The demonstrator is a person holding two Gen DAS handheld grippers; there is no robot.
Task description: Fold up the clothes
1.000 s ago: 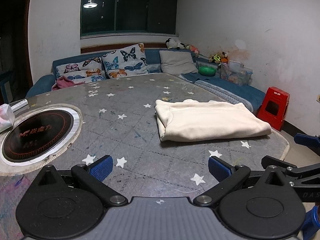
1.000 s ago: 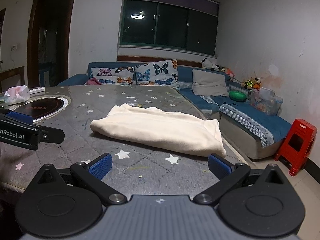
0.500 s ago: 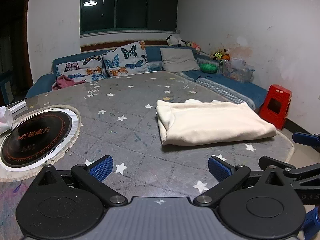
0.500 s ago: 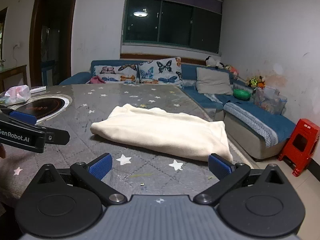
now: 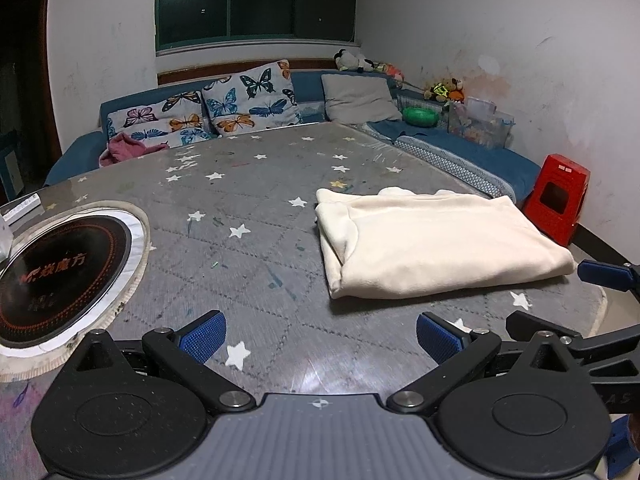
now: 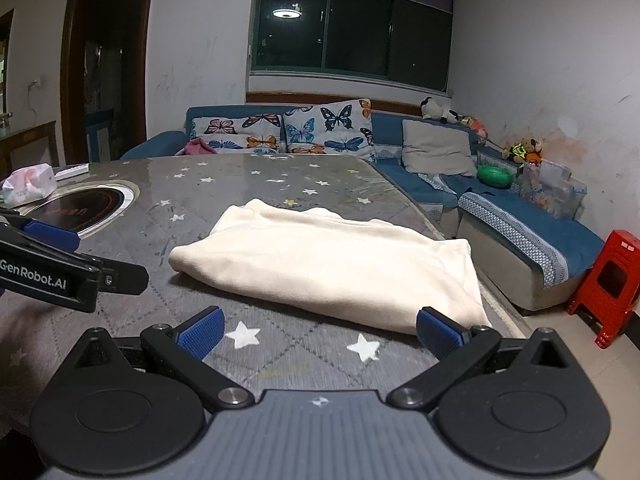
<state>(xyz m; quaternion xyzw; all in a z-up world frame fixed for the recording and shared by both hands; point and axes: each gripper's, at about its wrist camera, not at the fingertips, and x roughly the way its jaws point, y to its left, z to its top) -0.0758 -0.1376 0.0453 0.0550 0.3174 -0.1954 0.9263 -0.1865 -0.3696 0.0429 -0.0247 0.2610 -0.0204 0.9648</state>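
Note:
A cream garment lies folded into a long flat bundle on the grey star-patterned table; it also shows in the right wrist view. My left gripper is open and empty, above the table a short way in front of the garment's near edge. My right gripper is open and empty, just short of the garment's near right corner. The left gripper's side shows at the left of the right wrist view, and the right gripper's fingers show at the right of the left wrist view.
A round black induction plate is set in the table on the left. A tissue pack lies beyond it. A blue corner sofa with butterfly cushions stands behind the table. A red plastic stool stands on the floor at the right.
Both grippers have moved a little closer to the garment, which looks larger in both views. Both stay open and the garment has not moved.

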